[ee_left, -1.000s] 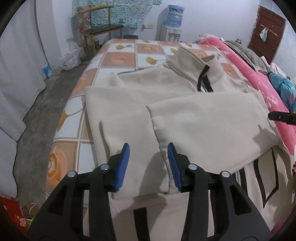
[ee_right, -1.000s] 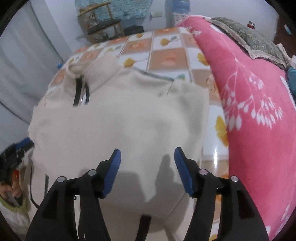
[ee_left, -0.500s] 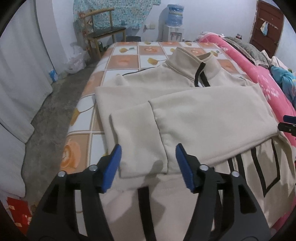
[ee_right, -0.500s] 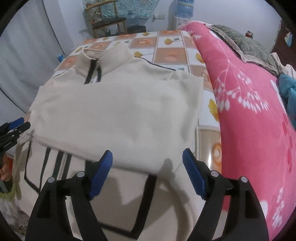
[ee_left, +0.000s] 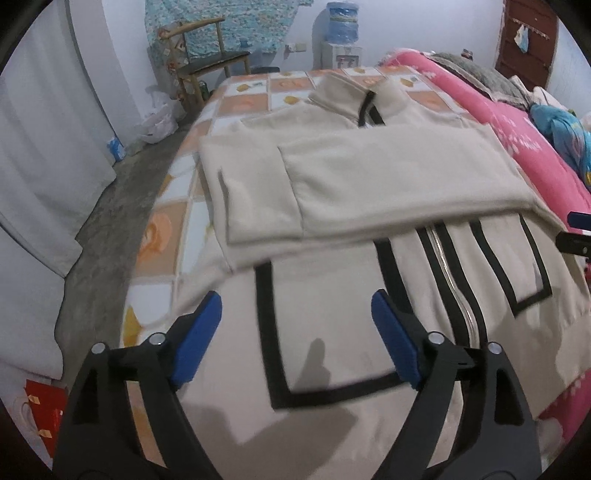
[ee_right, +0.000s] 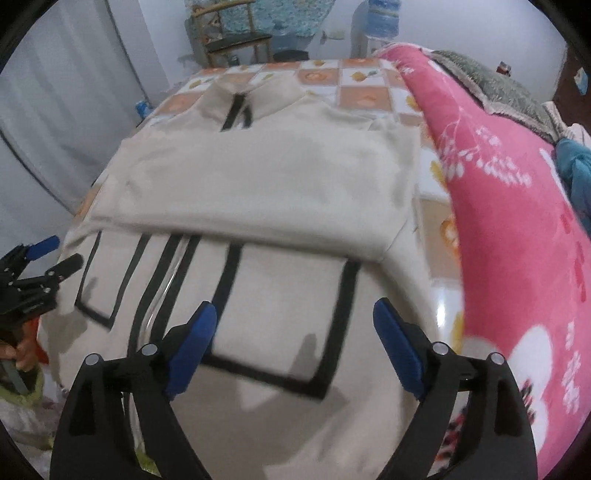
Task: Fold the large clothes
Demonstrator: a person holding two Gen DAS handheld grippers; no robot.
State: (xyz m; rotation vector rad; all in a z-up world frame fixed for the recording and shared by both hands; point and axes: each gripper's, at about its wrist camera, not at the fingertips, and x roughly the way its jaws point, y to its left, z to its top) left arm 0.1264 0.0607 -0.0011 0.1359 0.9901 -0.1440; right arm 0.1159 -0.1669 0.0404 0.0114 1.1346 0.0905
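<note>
A cream zip jacket (ee_left: 369, 184) (ee_right: 273, 184) with black trim lies face up on the bed, collar at the far end. Both sleeves are folded across its chest. Its lower half with black pocket outlines and the zip (ee_left: 450, 273) lies nearest me. My left gripper (ee_left: 295, 314) hovers over the jacket's lower left part, jaws still opening, nothing between them. My right gripper (ee_right: 295, 321) hovers over the lower right pocket outline (ee_right: 280, 314), jaws also opening and empty. The left gripper's tip (ee_right: 44, 258) shows at the left edge of the right wrist view.
The bed has an orange and white checked sheet (ee_left: 162, 236). A pink flowered blanket (ee_right: 517, 229) lies along the right side. Concrete floor (ee_left: 107, 229) and a white curtain are on the left. A wooden chair (ee_left: 207, 59) and a water dispenser (ee_left: 341, 33) stand at the far wall.
Both grippers pulled back from the folded sleeves toward the jacket's hem, and their jaws widened. More of the lower jacket with its black outlines is now in view.
</note>
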